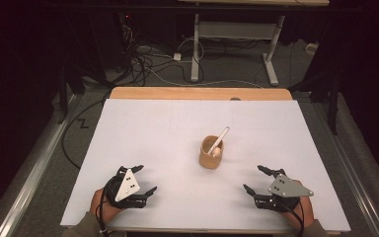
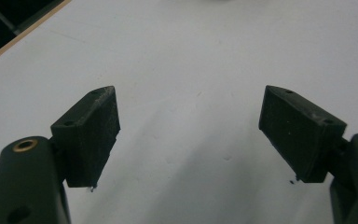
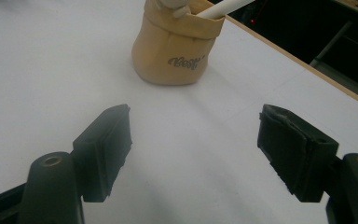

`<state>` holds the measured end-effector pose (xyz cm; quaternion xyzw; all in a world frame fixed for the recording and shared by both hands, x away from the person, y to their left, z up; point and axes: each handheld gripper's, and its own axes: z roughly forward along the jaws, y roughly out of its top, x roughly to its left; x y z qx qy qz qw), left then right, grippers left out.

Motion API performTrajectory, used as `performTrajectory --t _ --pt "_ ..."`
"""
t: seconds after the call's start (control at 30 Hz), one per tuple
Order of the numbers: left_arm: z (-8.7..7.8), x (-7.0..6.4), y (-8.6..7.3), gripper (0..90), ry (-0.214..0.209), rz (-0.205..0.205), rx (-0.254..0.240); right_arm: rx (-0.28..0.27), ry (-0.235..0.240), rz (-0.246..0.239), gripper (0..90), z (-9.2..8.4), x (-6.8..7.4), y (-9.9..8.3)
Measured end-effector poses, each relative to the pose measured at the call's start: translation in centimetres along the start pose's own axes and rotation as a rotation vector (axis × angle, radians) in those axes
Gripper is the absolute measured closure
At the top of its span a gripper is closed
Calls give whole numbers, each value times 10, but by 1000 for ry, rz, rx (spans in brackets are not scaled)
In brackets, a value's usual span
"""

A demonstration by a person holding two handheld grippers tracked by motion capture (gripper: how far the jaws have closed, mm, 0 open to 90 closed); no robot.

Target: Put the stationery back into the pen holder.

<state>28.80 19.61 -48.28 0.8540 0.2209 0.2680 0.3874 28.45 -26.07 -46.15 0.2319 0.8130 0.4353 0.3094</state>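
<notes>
Mid-table, tan sack-shaped pot (image 1: 211, 152) lettered in script, white stick (image 1: 220, 139) inside, both claws apart, empty.

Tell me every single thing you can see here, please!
pouch: one, tan, soft, standing upright near the middle of the table, a little toward the right gripper; script lettering on its side
stick: one, white, leaning out of the pouch's open top
table: one, white top with a wooden edge at the far side
desk frame: one, pale metal legs, on the floor beyond the table
cables: several, dark and light, tangled on the floor behind
left gripper: one, black, near table edge, jaws open, nothing between
right gripper: one, black, near table edge, jaws open, nothing between
</notes>
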Motion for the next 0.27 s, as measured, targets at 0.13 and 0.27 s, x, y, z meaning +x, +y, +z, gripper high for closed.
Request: performTrajectory --t 0.13,0.27 --pt "2 1 1 194 -1 -3 0 3 -3 6 262 0 -2 -1" --pt "3 2 2 194 0 -4 -1 2 -7 10 263 0 -3 -2"
